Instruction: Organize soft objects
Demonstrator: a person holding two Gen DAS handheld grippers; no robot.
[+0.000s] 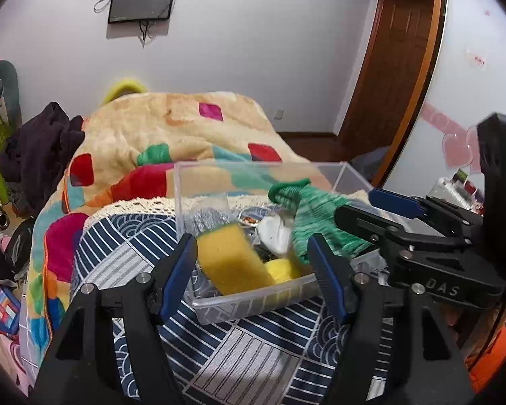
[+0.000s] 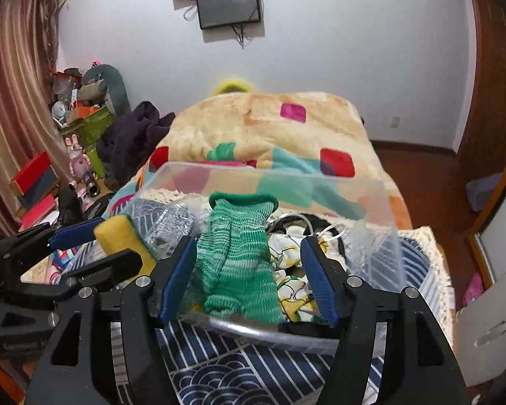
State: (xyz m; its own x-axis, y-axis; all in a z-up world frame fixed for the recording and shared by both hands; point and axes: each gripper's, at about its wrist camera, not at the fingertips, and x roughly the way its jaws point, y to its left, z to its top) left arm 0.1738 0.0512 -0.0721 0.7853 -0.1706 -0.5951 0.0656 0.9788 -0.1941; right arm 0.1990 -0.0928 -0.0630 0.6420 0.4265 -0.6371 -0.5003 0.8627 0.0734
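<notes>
A clear plastic box [image 1: 253, 298] stands on the blue patterned cloth. A yellow sponge [image 1: 234, 260] lies tilted in it, between the open jaws of my left gripper [image 1: 254, 258]. A green knitted glove [image 2: 236, 263] falls loose over the box, between the open jaws of my right gripper [image 2: 248, 270]. The glove also shows in the left wrist view [image 1: 315, 216], next to my right gripper [image 1: 371, 206]. A silver scourer [image 1: 207, 219], white cloth [image 1: 275, 233] and patterned fabric [image 2: 291, 290] lie in the box [image 2: 377, 222]. The sponge [image 2: 118, 233] and my left gripper [image 2: 94, 244] show at left in the right wrist view.
A colourful blanket [image 1: 172, 125] is heaped on the bed behind the box. A dark garment [image 1: 40, 148] lies at its left. Toys and boxes [image 2: 81, 111] crowd the left corner. A wooden door [image 1: 388, 60] and wardrobe [image 1: 472, 67] stand at right.
</notes>
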